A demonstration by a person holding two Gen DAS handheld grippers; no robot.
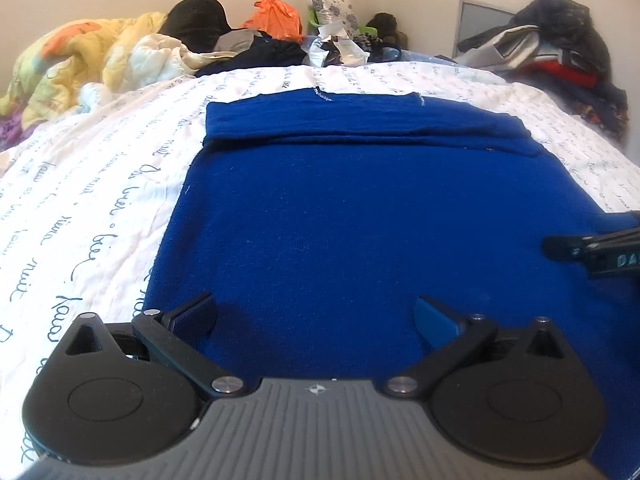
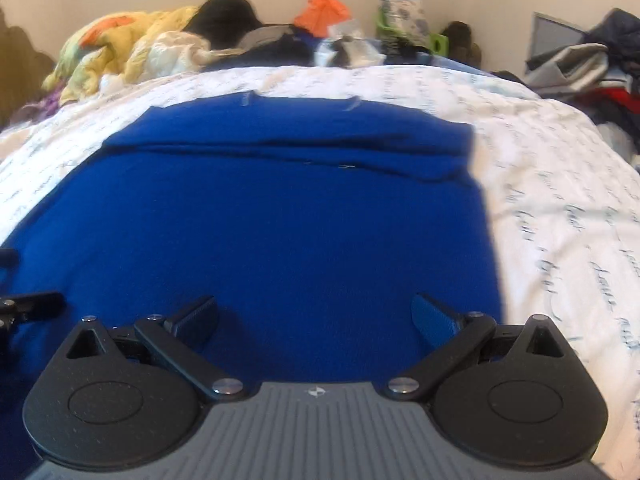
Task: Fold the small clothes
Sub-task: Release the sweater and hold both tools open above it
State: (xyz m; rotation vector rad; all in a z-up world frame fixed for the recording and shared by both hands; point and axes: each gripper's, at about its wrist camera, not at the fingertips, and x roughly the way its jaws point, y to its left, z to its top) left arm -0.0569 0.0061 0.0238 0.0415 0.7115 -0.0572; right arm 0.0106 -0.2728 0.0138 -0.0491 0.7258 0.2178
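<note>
Left hand-held gripper [image 1: 316,312] & right hand-held gripper [image 2: 316,312] both wide, empty, blue garment [image 1: 360,208] flat beneath

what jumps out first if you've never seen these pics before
The bright blue garment fills the middle of both views, spread flat on the white script-printed sheet with its far edge folded over. Both tongs, left and right, hang open above its near end. Behind, a heap of clothes and a yellow quilt crowd the wall.
</note>
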